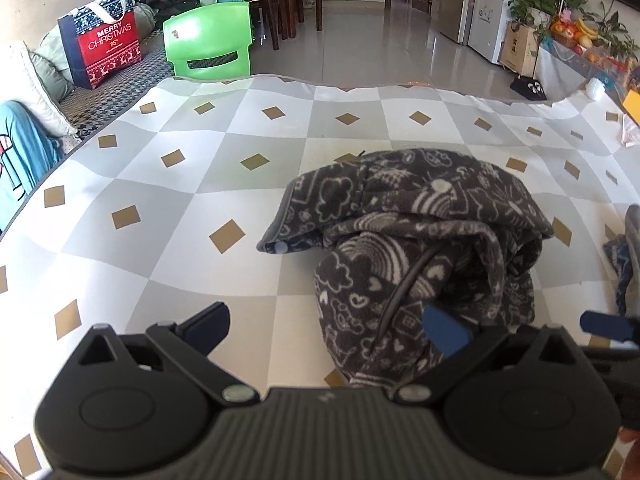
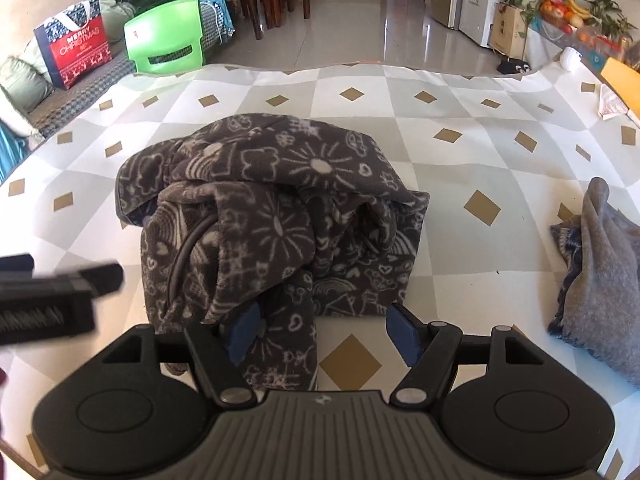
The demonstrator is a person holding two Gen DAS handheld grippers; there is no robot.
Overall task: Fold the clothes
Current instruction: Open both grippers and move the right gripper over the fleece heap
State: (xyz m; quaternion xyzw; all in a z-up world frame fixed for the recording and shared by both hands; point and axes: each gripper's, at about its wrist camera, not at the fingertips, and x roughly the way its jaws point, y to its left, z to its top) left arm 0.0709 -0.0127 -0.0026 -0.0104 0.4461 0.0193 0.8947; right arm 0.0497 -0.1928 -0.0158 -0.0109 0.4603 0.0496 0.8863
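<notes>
A dark grey fleece garment [image 1: 420, 240] with a white doodle print lies bunched and partly folded on the checked tablecloth [image 1: 180, 208]. My left gripper [image 1: 326, 330] stands wide open at the garment's near left end; its right blue pad [image 1: 444, 332] sits against the fleece and its left finger is over bare cloth. In the right wrist view the same garment [image 2: 272, 200] fills the middle. My right gripper [image 2: 324, 332] is open: a strip of fleece lies between its fingers by the left pad [image 2: 244, 330], and the right pad is clear of it. The left gripper [image 2: 60, 292] shows blurred at the left.
A grey cloth [image 2: 600, 272] is heaped at the table's right side. Beyond the far table edge stand a green plastic chair [image 1: 208, 40] and a red Christmas bag [image 1: 108, 48] on a sofa. A yellow item [image 2: 620, 76] lies at the far right corner.
</notes>
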